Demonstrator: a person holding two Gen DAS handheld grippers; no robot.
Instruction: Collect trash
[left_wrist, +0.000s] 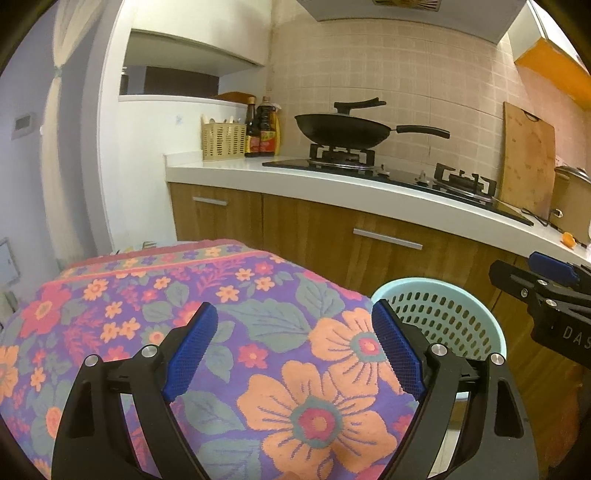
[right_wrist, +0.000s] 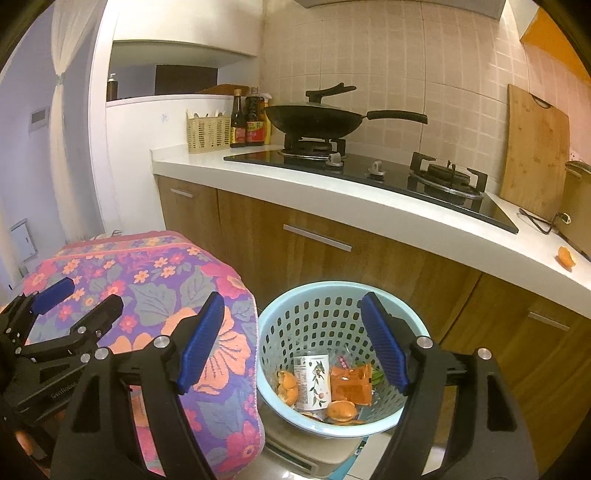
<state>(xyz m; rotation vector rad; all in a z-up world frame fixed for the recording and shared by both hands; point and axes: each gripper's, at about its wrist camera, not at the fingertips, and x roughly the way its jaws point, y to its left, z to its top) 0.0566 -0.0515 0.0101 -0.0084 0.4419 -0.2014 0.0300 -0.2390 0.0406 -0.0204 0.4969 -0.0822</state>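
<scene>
A pale blue perforated basket (right_wrist: 317, 306) stands below the counter and holds orange peels (right_wrist: 287, 386), a white carton (right_wrist: 313, 380) and an orange wrapper (right_wrist: 351, 384). My right gripper (right_wrist: 291, 343) hovers over the basket, open, with nothing between its blue pads. My left gripper (left_wrist: 295, 350) is open above the floral cloth (left_wrist: 236, 332), empty, with the basket (left_wrist: 443, 314) just to its right. One orange peel (right_wrist: 566, 256) lies on the white counter at the right; it also shows small in the left wrist view as a peel (left_wrist: 568, 239). Each gripper appears at the edge of the other's view.
The floral cloth (right_wrist: 166, 291) covers a rounded bulky thing left of the basket. A white counter (right_wrist: 369, 206) carries a gas hob with a black wok (right_wrist: 314, 118), sauce bottles (right_wrist: 251, 118), a utensil basket (right_wrist: 208, 133), a cutting board (right_wrist: 535, 155) and a pot (right_wrist: 578, 199). Wooden cabinet doors (right_wrist: 295, 251) stand behind the basket.
</scene>
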